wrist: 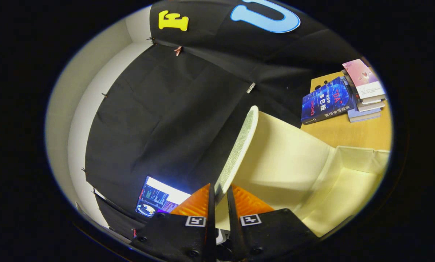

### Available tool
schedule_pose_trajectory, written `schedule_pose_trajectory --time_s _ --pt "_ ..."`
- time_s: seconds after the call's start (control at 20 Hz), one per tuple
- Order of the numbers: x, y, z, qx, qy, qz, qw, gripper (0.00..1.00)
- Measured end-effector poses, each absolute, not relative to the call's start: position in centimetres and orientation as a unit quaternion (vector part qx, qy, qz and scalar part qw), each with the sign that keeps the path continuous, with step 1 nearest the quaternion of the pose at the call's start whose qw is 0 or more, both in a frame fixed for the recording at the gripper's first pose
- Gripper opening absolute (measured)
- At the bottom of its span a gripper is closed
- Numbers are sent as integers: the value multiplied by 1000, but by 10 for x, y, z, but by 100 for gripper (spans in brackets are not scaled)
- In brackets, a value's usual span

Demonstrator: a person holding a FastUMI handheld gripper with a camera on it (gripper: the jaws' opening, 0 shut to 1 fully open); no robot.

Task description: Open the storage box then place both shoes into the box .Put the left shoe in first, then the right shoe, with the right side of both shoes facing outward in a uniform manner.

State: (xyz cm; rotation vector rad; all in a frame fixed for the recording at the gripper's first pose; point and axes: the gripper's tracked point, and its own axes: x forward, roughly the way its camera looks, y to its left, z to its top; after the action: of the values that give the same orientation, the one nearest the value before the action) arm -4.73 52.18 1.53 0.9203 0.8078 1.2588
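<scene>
Both fingers of your gripper (219,198) pinch the lid (239,149) edge, holding it raised so the storage box (348,185) on the right lies open for shoes.

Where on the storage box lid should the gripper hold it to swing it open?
Best by its thin front rim, as now: the gripper is shut on the lid, one orange finger on each face. The lid is a flat panel raised off the storage box, so pinching across its free edge, opposite the hinge, likely gives most leverage.
</scene>
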Motion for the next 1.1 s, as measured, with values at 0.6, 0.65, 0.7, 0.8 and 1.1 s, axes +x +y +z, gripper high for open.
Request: schedule_pose_trajectory --time_s 0.6,0.65,0.7,0.8,1.1 --pt "-11 325 -49 189 236 375 876 97" --pt "-10 304 -58 170 236 350 890 97" --pt "-11 280 -74 148 244 320 904 97" --pt "-19 234 -114 104 274 263 919 97" --pt "-64 162 -252 32 396 179 900 94"
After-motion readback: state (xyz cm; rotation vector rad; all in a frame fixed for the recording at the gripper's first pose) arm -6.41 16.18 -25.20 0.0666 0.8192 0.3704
